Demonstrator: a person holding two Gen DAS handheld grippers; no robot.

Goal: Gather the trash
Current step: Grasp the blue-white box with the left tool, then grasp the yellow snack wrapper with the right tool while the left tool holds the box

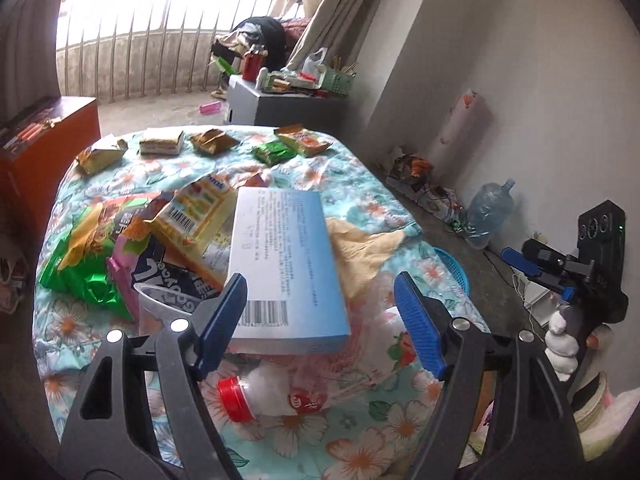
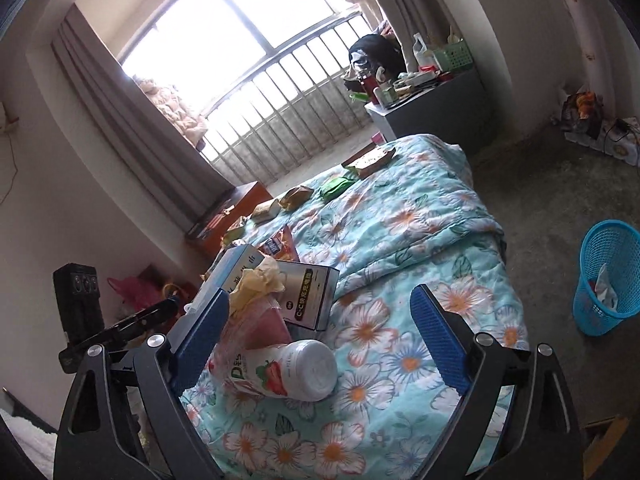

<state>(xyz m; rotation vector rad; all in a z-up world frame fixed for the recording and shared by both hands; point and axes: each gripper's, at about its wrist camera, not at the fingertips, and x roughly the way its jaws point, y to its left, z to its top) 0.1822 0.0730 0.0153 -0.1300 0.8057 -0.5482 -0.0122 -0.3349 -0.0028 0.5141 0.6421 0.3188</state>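
The trash is gathered in a loose heap on the bed (image 1: 360,184), near its near edge, on a quilted cover printed with flowers; a few more wrappers (image 1: 216,142) are lined up along the far edge. On top of the heap a flat cardboard box (image 1: 286,264) with a barcode is seen; it is judged to be light and stiff, with sharp edges, so it is best taken across its narrow width, where the pads can press on the two long sides. Beside it foil snack bags (image 1: 92,264) are piled; these are thin, crinkled and slippery, and they are likely to collapse, so a pinch on a folded part is advised. A small plastic bottle (image 2: 288,368) with a red cap (image 1: 235,400) lies on its side close to the near edge; it is round and smooth and may roll, so it should be taken across the body, not at the cap. A crumpled yellow tissue (image 2: 258,284) is soft and can be taken anywhere. A second box with dark print (image 2: 310,294) leans in the heap. The left tool (image 1: 320,322) is held wide open over the flat box, and nothing is gripped by it. The right tool (image 2: 320,338) is also wide open above the bottle, and it is empty. A blue plastic basket (image 2: 608,280) with open mesh walls stands on the floor, well apart from the bed, and some paper is already seen inside it.
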